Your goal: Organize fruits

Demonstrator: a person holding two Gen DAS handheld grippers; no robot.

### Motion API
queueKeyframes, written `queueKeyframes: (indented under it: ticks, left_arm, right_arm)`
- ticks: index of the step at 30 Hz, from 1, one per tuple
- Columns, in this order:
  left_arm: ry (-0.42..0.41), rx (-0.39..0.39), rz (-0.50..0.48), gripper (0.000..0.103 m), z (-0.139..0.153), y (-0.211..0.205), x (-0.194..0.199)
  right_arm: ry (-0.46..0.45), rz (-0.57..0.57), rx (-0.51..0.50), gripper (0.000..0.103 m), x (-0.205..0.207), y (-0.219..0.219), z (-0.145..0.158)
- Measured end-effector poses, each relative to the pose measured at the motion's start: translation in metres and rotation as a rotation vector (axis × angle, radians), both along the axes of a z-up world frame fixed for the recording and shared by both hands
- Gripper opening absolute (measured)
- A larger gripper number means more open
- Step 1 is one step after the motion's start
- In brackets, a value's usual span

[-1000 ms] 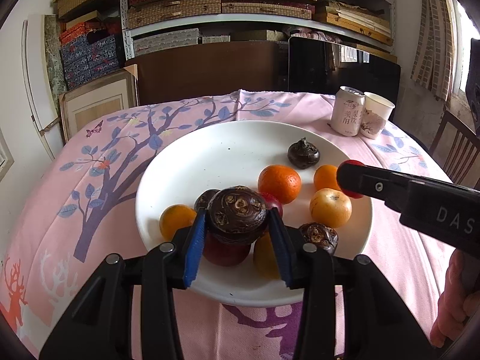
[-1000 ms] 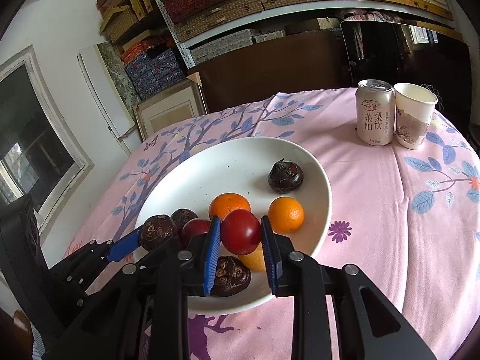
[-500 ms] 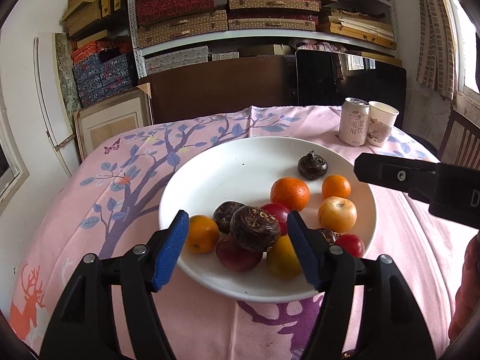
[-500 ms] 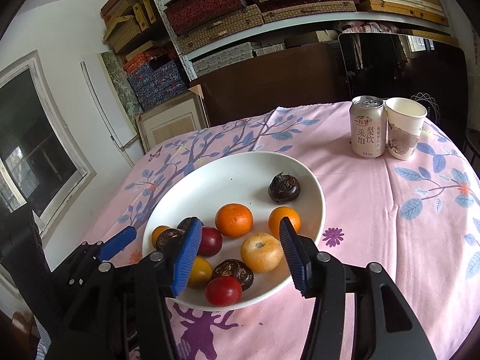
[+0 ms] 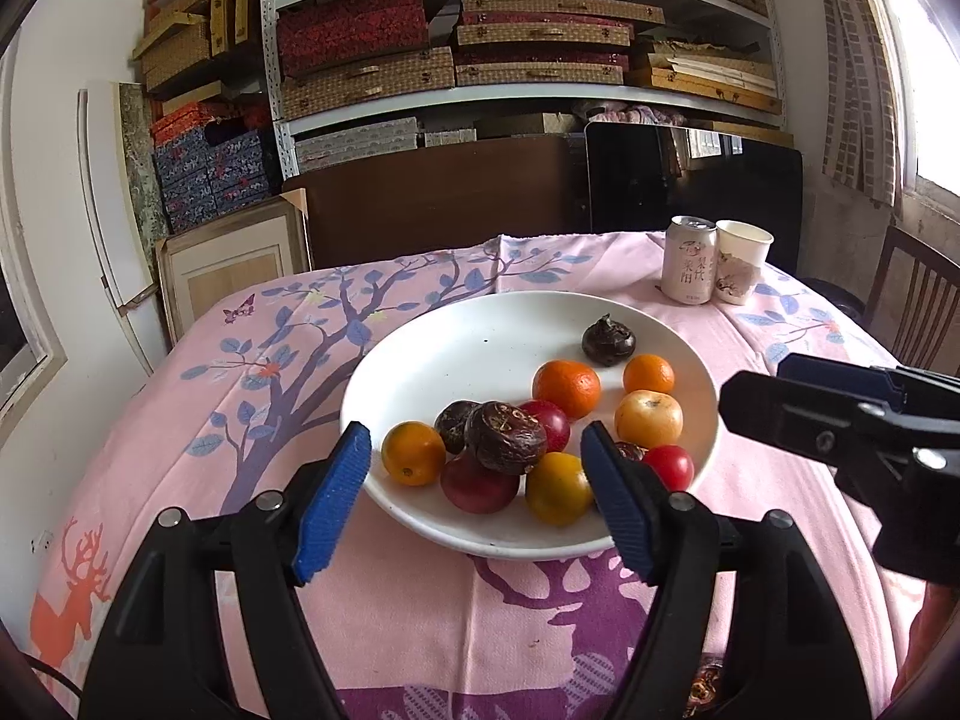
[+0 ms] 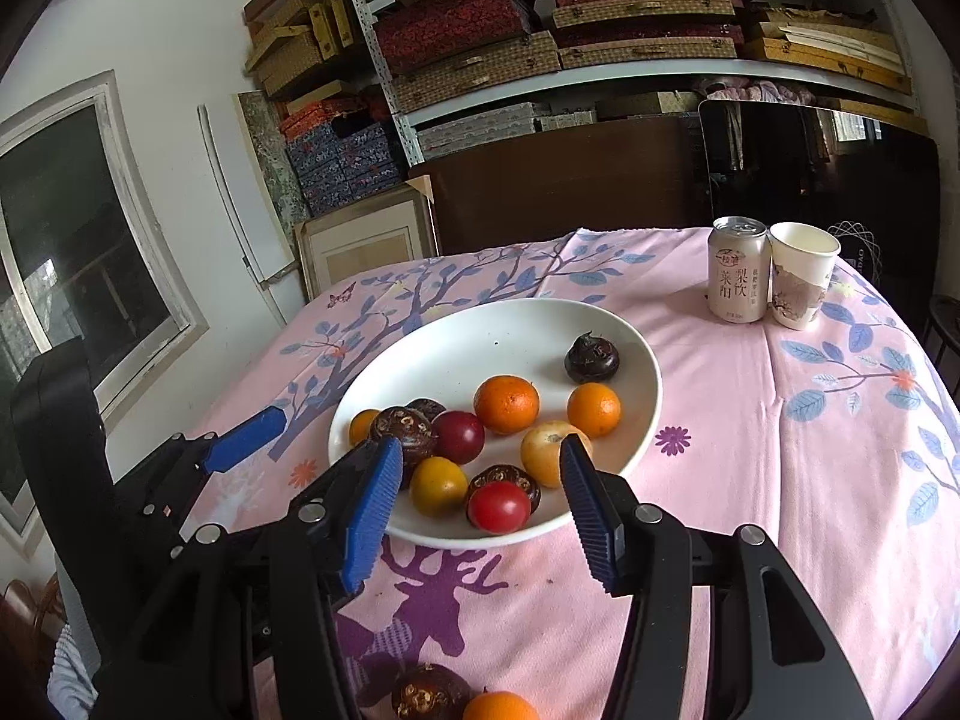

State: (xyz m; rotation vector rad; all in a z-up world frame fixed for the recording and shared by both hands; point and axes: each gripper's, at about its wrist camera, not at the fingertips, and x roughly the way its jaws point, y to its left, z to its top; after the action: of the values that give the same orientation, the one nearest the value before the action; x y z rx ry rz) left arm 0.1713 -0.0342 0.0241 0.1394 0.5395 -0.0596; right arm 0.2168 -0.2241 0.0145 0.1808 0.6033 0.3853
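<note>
Fruits lie gathered on the white plate, mostly toward its near edge: a dark water chestnut sits atop a red plum, flanked by a small orange and a yellow fruit; a red tomato rests at the near rim. Two more pieces, a dark chestnut and an orange one, remain on the pink tablecloth below my right gripper. My left gripper has just been opening; its fingers are released, blue pads standing either side of the pile with nothing pressed between them. My right gripper is likewise released and empty, its spread now steady. Judged step: withdrawing after a drop. To do it well, I should back straight out, pads clear of the stacked chestnut, which looks liable to roll, then go down for the two strays, approaching each squarely and closing gently on the soft skins.
</note>
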Motion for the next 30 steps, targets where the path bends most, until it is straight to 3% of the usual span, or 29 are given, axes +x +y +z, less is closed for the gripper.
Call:
queueKeyframes:
  ticks: [9,17,20,30]
  left_arm:
    - [-0.019,0.003,0.007,0.076,-0.002,0.007,-0.036]
    - [-0.027,-0.025,0.021,0.078,-0.005,0.017,-0.071]
    - [-0.046,-0.015,0.036,0.088,-0.006,0.017,-0.082]
    - [-0.061,-0.009,0.028,0.088,-0.006,0.018,-0.098]
  right_arm:
    - [0.02,-0.041,0.062,0.057,-0.042,-0.031,-0.015]
    - [0.031,-0.072,0.07,0.065,-0.073,-0.046,-0.03]
    - [0.041,-0.07,0.056,0.065,-0.078,-0.046,-0.036]
    - [0.047,-0.057,0.031,0.066,-0.079,-0.042,-0.039]
